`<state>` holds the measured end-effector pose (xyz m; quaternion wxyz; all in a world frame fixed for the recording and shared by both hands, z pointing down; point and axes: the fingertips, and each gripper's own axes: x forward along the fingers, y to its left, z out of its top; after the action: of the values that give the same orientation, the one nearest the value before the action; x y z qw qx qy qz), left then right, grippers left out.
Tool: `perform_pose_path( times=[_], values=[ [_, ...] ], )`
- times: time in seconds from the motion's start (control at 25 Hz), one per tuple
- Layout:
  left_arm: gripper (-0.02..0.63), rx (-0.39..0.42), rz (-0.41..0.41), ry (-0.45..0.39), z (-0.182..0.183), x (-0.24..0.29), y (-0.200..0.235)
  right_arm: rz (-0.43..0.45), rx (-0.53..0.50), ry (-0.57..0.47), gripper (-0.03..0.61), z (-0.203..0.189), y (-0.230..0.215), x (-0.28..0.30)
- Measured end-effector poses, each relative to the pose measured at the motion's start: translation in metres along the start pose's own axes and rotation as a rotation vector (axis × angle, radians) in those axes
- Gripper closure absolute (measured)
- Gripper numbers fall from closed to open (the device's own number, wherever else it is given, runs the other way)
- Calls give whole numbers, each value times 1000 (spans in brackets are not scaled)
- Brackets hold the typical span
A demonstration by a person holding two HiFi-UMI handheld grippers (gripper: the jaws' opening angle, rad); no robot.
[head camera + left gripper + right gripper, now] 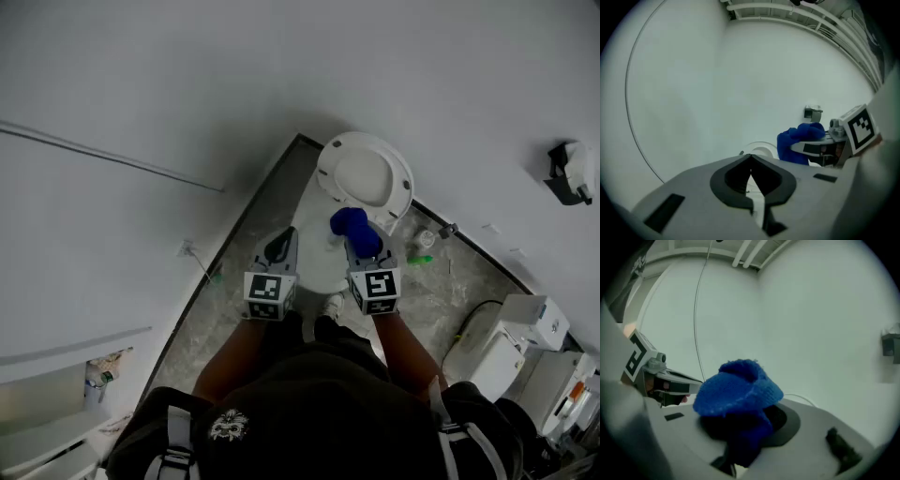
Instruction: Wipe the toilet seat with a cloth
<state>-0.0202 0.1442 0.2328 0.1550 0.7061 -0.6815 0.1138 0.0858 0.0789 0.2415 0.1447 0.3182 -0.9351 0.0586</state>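
White wall (811, 310), bunched blue knitted cloth (738, 390) in right claw (366, 249)

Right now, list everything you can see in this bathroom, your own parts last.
toilet: one, white, against the far wall, just beyond the grippers
cloth: one, blue, bunched in the right gripper's jaws over the toilet
green object: one, green, on the floor right of the toilet; too small to identify
wall fixture: one, dark and white, high on the right wall
white units: several, white, on the floor at lower right
cable: one, pale, running down the left wall
floor: one, grey, mottled
left gripper: one, grey, shut and empty, left of the cloth
right gripper: one, grey, shut on the cloth
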Motion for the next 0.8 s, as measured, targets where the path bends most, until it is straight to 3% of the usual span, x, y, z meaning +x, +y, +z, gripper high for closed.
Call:
perform_pose_path(
  times=[0.16,0.32,0.8],
  values=[
    [603,3,6,14,1,32,19,-3,27,-13,482,10,-11,25],
    [603,10,-27,28,2,72,36,-27,14,53,482,-4,-28,60],
    [603,19,-247,130,-17,191,79,-217,65,219,482,-44,-79,172]
  ],
)
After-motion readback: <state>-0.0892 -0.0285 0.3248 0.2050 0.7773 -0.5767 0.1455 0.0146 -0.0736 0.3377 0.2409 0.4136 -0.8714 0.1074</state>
